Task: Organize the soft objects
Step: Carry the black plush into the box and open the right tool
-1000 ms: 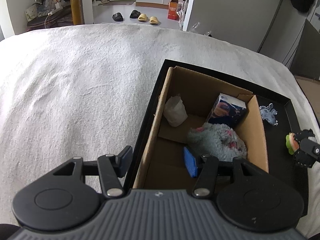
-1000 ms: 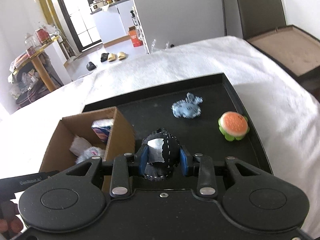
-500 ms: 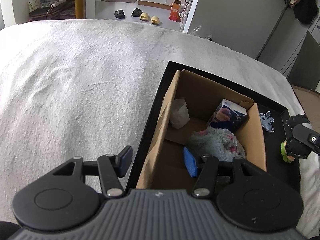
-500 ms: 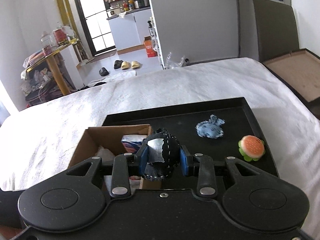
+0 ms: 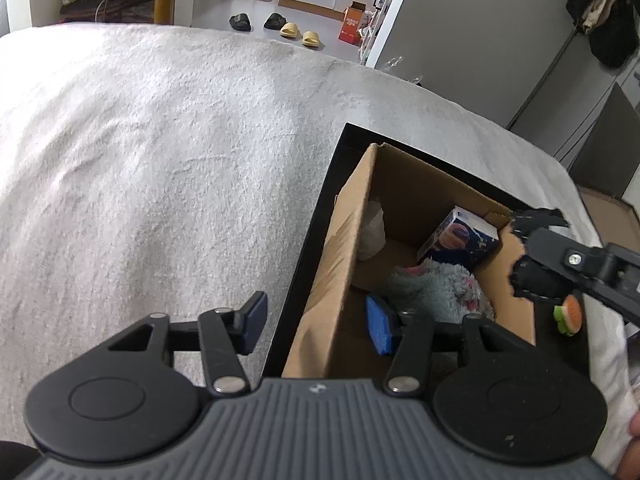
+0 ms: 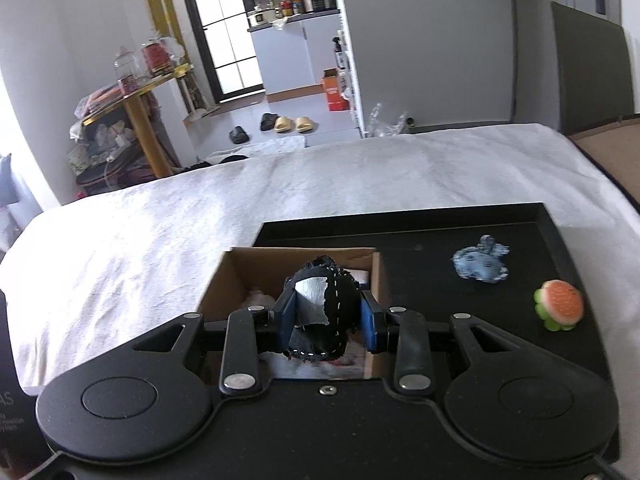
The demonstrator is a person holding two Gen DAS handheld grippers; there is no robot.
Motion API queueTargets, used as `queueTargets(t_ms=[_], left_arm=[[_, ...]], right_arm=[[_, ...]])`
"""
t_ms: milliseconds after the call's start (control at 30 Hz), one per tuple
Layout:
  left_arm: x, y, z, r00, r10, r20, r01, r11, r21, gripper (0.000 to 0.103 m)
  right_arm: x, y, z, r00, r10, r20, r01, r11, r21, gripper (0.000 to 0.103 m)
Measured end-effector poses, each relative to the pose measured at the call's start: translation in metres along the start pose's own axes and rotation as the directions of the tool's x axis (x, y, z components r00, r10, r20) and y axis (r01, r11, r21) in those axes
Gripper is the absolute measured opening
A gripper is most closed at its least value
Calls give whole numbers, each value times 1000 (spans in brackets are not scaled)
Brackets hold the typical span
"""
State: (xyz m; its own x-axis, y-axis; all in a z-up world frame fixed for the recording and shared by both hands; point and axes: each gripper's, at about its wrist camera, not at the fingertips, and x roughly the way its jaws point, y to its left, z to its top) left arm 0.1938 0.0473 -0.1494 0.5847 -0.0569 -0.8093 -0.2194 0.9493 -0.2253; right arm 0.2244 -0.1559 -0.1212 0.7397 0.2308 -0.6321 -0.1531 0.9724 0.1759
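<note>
My right gripper (image 6: 326, 320) is shut on a black stitched soft toy (image 6: 320, 312) and holds it over the open cardboard box (image 6: 228, 276). The toy also shows in the left wrist view (image 5: 536, 276) above the box's right wall. The box (image 5: 344, 240) stands on a black tray (image 5: 320, 200) and holds a fluffy teal plush (image 5: 432, 288), a white soft lump (image 5: 370, 228) and a blue tissue pack (image 5: 460, 236). My left gripper (image 5: 316, 326) is open and empty, straddling the box's near left wall. A blue denim toy (image 6: 480, 266) and a burger toy (image 6: 560, 308) lie on the tray.
The tray (image 6: 420, 236) rests on a white fluffy cover (image 5: 160, 160) that spreads left and far. A brown carton (image 6: 608, 148) sits at the far right. Slippers (image 6: 288, 123) and a cluttered yellow table (image 6: 132, 100) stand on the floor beyond.
My right gripper has carried the black toy left from over the tray to above the box. My left gripper has tilted a little and stays open.
</note>
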Motion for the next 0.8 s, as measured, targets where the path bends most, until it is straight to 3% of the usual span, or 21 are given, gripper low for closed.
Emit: queueTargets(t_ms=[100,267,333,433,533,800], left_arm=[[0,5,0,1000,-27,-4,26,999,-31,44],[2,7,1,998,-66,-11,65,997,-49,21],[5,9,1,996,-87,-26,85,994,-63,17],[4,10,0,995,-94,-24,92,994,-65,17],[4,11,0,995,-99,-24,96,993,-73,17],[3,10,-1,995,-93,-22,91,993,-72,17]], right_arm=[[7,10,0,1000,23,-8,-23,1000,0,33],[17,23,1,998,54,-22,-54,999,0,33],[20,27,1,998,62,-26,-62,998,4,34],[26,29,1,996,85,-37,-84,996,29,38],[27,32,1,992,118,-39,-116,992,44,52],[27,27,-5,994,96,-53,-94,994,50,53]])
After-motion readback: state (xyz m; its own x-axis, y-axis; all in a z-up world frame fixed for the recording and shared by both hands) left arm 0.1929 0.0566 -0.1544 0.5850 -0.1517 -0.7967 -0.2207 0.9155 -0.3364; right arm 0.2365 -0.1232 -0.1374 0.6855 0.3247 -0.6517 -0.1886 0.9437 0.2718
